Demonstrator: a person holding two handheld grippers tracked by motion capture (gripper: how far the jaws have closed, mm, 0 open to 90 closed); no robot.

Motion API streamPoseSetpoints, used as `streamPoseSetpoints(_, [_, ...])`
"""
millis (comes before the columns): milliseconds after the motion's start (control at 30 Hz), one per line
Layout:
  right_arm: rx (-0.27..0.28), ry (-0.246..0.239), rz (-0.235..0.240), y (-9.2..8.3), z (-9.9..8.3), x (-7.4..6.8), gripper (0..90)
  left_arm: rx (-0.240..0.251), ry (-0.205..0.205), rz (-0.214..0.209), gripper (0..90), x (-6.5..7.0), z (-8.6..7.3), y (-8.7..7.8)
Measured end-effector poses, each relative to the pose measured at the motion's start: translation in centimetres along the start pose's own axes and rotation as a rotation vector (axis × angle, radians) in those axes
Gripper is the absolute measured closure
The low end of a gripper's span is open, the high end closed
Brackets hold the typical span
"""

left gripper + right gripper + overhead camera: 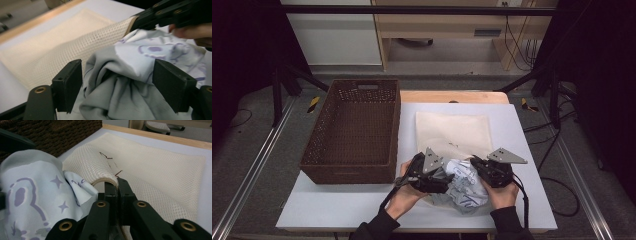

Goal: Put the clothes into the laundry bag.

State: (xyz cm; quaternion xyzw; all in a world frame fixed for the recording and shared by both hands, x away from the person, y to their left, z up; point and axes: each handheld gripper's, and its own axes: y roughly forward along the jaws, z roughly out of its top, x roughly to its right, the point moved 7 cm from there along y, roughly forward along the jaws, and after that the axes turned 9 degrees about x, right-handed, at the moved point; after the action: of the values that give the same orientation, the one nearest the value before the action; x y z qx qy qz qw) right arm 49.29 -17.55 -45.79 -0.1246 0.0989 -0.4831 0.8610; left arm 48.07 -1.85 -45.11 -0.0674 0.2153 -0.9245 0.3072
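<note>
Step in hand, by judgement: stuffing the crumpled pale-grey garment with purple star print (466, 186) into the cream mesh laundry bag (454, 132), lying flat on the white table (522, 150) beside the brown woven basket (354, 130). Right gripper (115, 185) clamped tight on the bag's mouth edge, lifting it. Left gripper (117, 82) spread apart astride the garment, pads clear of the cloth. Next: regrip lower, push inward.

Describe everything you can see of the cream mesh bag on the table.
The mesh bag is cream, honeycomb-net fabric with a bound rim, lying mostly flat on the white table right of the brown basket. Thin dark marks cross its top. The right gripper is shut on its near rim, lifting the mouth open. A crumpled pale blue garment with purple prints sits at that opening, touching it.
</note>
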Motion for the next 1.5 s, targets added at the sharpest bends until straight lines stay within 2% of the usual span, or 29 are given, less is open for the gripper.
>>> streamPoseSetpoints(33, [0.000,0.000,0.000,0.0,0.0,0.0,87.8,0.000,0.000,0.000,23.0,0.0,0.0,0.0])
streamPoseSetpoints(67, [-0.003,-0.001,0.001,0.0,0.0,0.0,87.8,-0.023,-0.077,-0.071,23.9,-0.1,-0.8,1.2])
streamPoseSetpoints(100, [-0.003,-0.003,0.000,0.0,0.0,0.0,87.8,-0.016,-0.096,-0.097,27.6,0.0,-1.1,1.5])
streamPoseSetpoints(133, [-0.004,-0.001,0.001,0.1,0.0,0.0,87.8,-0.009,-0.107,-0.117,37.8,0.2,-1.3,1.5])
streamPoseSetpoints(200, [-0.004,-0.001,0.001,0.1,-0.1,0.0,87.8,-0.009,-0.094,-0.114,56.6,0.3,-1.4,1.5])
streamPoseSetpoints(233, [-0.003,-0.001,0.001,0.1,0.0,0.0,87.8,-0.009,-0.025,-0.113,56.6,1.3,-1.4,1.3])
streamPoseSetpoints(267, [0.000,0.002,0.003,0.0,0.0,0.0,87.9,-0.013,-0.014,-0.123,72.4,1.9,-1.3,1.1])
streamPoseSetpoints(367, [0.008,0.004,0.005,0.0,0.2,-0.1,87.9,-0.014,0.020,-0.161,74.3,3.9,-0.9,1.1])
streamPoseSetpoints(433, [0.013,0.002,0.010,-0.1,0.3,-0.2,88.0,-0.021,0.041,-0.156,74.4,4.8,-0.7,1.7])
streamPoseSetpoints(467, [0.015,0.000,0.009,-0.2,0.4,-0.3,88.0,-0.028,0.050,-0.130,74.4,5.0,-0.6,2.2])
streamPoseSetpoints(500, [0.015,0.000,0.009,-0.2,0.4,-0.3,88.0,-0.028,0.050,-0.130,74.4,5.0,-0.6,2.2])
streamPoseSetpoints(600, [0.029,0.001,0.012,-0.3,0.6,-0.3,87.9,-0.085,0.045,-0.009,74.4,4.1,-0.7,4.5])
streamPoseSetpoints(700, [0.035,0.005,0.017,-0.5,0.7,-0.3,87.9,-0.115,0.036,0.058,74.0,3.0,-1.0,6.1])
streamPoseSetpoints(733, [0.035,0.005,0.017,-0.5,0.7,-0.3,87.9,-0.115,0.036,0.058,73.7,3.0,-1.0,6.1])
streamPoseSetpoints(767, [0.037,0.005,0.020,-0.5,0.8,-0.4,87.9,-0.128,0.029,0.083,73.2,2.4,-1.3,6.9])
streamPoseSetpoints(800, [0.035,0.001,0.022,-0.5,0.8,-0.4,87.9,-0.124,0.023,0.090,72.4,2.3,-1.3,7.2])
streamPoseSetpoints(867, [0.027,-0.004,0.022,-0.4,0.6,-0.5,87.9,-0.125,0.029,0.099,70.0,2.2,-1.3,7.3])
streamPoseSetpoints(900, [0.025,-0.001,0.017,-0.4,0.6,-0.5,87.9,-0.121,0.028,0.100,68.6,2.3,-1.3,7.3])
streamPoseSetpoints(967, [0.026,-0.001,0.015,-0.4,0.5,-0.4,87.9,-0.094,0.021,0.068,64.0,2.5,-1.2,6.8])
streamPoseSetpoints(1100, [0.028,0.012,0.009,-0.5,0.5,0.0,87.9,-0.054,-0.010,-0.008,50.7,2.9,-0.6,4.4])
streamPoseSetpoints(1133, [0.028,0.012,0.008,-0.5,0.5,0.0,87.9,-0.045,-0.014,-0.024,46.6,3.0,-0.4,3.6])
streamPoseSetpoints(1167, [0.028,0.012,0.008,-0.5,0.5,0.0,87.9,-0.045,-0.014,-0.024,41.9,3.0,-0.4,3.6])
streamPoseSetpoints(1200, [0.027,0.010,0.006,-0.5,0.4,0.0,87.9,-0.035,-0.002,-0.031,36.8,3.2,0.0,2.2])
streamPoseSetpoints(1267, [0.026,0.009,0.004,-0.5,0.4,0.0,87.9,-0.027,-0.001,-0.058,32.6,3.6,0.1,0.8])
streamPoseSetpoints(1300, [0.026,0.009,0.004,-0.5,0.4,0.0,87.9,-0.027,-0.001,-0.058,31.6,3.6,0.1,0.8])
streamPoseSetpoints(1333, [0.026,0.009,0.002,-0.5,0.4,0.1,87.9,-0.017,-0.011,-0.072,31.0,3.8,0.1,0.3])
streamPoseSetpoints(1400, [0.026,0.009,0.002,-0.5,0.4,0.1,87.9,-0.034,-0.015,-0.109,29.8,4.8,-0.9,0.1])
streamPoseSetpoints(1467, [0.024,0.010,0.002,-0.5,0.4,0.1,87.9,-0.044,0.001,-0.106,29.2,5.2,-1.4,0.4])
streamPoseSetpoints(1500, [0.023,0.010,0.001,-0.4,0.4,0.0,87.9,-0.075,0.019,-0.090,28.1,5.6,-2.4,1.4])
